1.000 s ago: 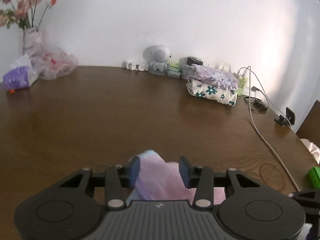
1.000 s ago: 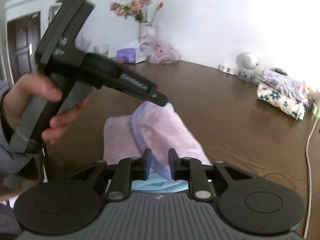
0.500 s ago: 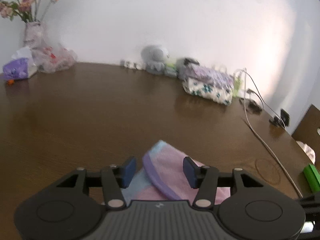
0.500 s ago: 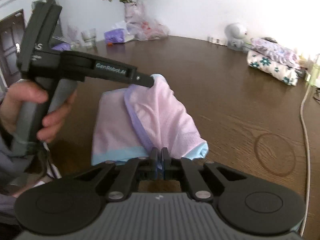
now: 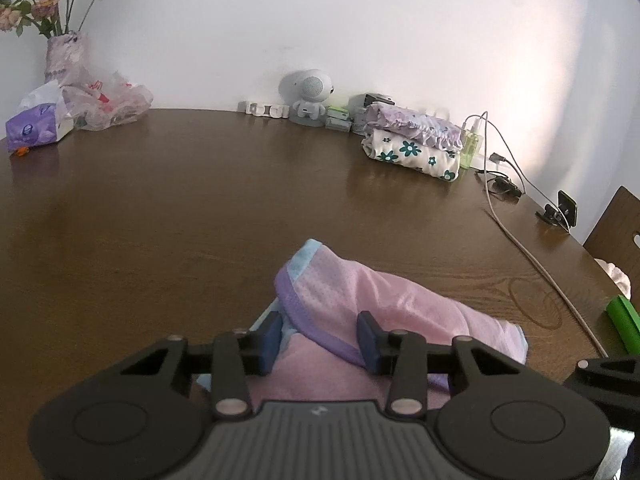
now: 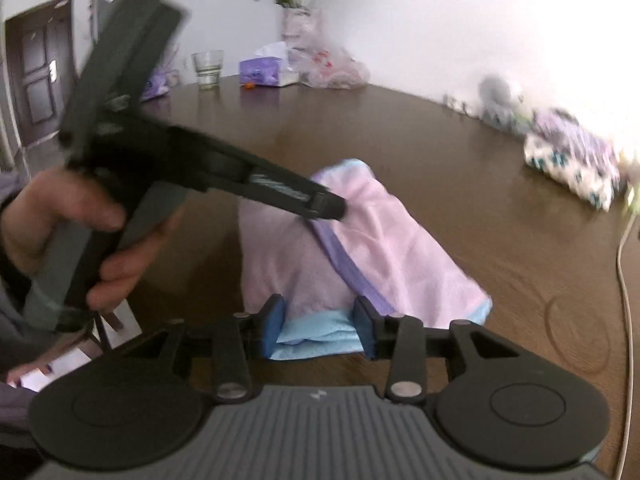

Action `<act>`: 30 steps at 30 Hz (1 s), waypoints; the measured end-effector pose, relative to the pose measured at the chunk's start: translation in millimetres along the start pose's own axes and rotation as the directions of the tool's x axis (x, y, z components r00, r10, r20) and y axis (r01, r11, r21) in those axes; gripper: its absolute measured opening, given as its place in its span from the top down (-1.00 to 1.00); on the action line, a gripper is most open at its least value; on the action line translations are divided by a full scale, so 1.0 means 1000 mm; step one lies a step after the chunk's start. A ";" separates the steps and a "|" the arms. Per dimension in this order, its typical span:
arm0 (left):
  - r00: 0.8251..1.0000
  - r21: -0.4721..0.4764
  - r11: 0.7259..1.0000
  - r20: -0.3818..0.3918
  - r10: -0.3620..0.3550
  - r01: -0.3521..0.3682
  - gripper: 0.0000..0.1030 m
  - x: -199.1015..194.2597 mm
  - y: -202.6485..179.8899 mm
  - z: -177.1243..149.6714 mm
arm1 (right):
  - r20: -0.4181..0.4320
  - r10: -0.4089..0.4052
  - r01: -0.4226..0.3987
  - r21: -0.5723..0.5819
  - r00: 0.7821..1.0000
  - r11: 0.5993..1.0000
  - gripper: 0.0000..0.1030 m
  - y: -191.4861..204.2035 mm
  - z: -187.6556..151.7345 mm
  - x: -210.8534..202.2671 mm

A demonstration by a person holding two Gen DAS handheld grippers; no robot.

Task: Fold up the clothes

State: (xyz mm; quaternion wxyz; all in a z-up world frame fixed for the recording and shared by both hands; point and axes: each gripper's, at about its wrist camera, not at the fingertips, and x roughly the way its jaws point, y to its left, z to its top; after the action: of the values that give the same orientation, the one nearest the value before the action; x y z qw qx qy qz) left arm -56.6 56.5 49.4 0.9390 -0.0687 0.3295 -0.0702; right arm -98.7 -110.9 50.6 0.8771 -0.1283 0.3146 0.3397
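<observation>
- lying on the dark brown wooden table (image 5: 200, 208), near its front edge, is one soft pink mesh garment with purple and light-blue trim (image 5: 384, 300); one flap is doubled over the rest, so the fold looks partly made.
- the left gripper (image 5: 320, 338) hovers just over the purple hem; its jaws are closing, moderately apart, with the raised fold between the blue pads but not visibly pinched.
- the right gripper (image 6: 320, 330) sits at the light-blue hem nearest it; its jaws are opening, and the cloth between its pads looks free.
- the person's hand (image 6: 80, 232) holds the left tool's handle in the right wrist view.
- handling, as a judgement: the fabric seems light, limp and a little slick, so it will sag and slide; the bound hems and corners look like the firmest places to pinch, one at each end of an edge.
- count: one garment in work; two folded garments (image 5: 412, 148) stacked by the wall, well apart; two grippers; one glass (image 6: 208, 68); one vase of flowers (image 5: 60, 52).
</observation>
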 end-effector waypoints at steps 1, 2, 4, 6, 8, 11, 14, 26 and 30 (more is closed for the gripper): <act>1.000 0.002 1.000 -0.011 -0.011 0.011 0.24 -0.001 -0.001 -0.001 | -0.007 -0.016 0.016 0.016 1.000 1.000 0.29 -0.006 0.000 -0.001; 0.999 0.013 1.000 -0.021 -0.025 0.026 0.24 -0.004 -0.003 -0.002 | -0.014 -0.037 0.038 0.023 0.999 0.999 0.29 -0.012 -0.001 -0.003; 0.997 0.033 0.997 -0.047 -0.062 0.064 0.24 -0.010 -0.007 -0.003 | -0.031 -0.065 0.067 0.039 0.997 0.997 0.28 -0.022 -0.003 -0.008; 0.989 0.011 0.991 -0.076 -0.129 0.131 0.24 -0.020 -0.001 0.003 | -0.038 -0.064 0.066 0.063 0.997 0.996 0.26 -0.031 -0.003 -0.016; 0.983 -0.035 0.984 -0.043 -0.176 0.175 0.21 -0.034 0.013 0.014 | -0.003 -0.046 0.046 0.119 0.999 0.992 0.16 -0.041 0.000 -0.029; 0.988 -0.099 0.984 0.053 -0.143 0.148 0.07 -0.046 0.035 0.026 | 0.057 -0.059 0.042 0.269 0.997 0.962 0.07 -0.061 0.010 -0.031; 0.995 -0.132 0.986 0.048 -0.092 0.097 0.12 -0.036 0.042 0.028 | 0.067 -0.087 0.057 0.365 0.994 0.929 0.07 -0.076 0.019 -0.015; 0.989 -0.111 0.983 0.026 -0.144 0.146 0.84 -0.035 0.029 0.002 | -0.031 -0.166 0.166 0.364 0.986 0.917 0.85 -0.078 0.011 0.004; 0.990 -0.072 0.988 -0.021 -0.138 0.136 0.84 -0.038 0.025 -0.005 | 0.010 -0.168 0.154 0.351 0.986 0.924 0.76 -0.074 0.014 -0.009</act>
State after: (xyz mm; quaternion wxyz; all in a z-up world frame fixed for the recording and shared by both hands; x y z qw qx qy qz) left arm -86.8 87.3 63.6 0.9246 -0.1233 0.3386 -0.1237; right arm -47.6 -163.9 68.1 0.9169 0.0105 0.3406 0.2079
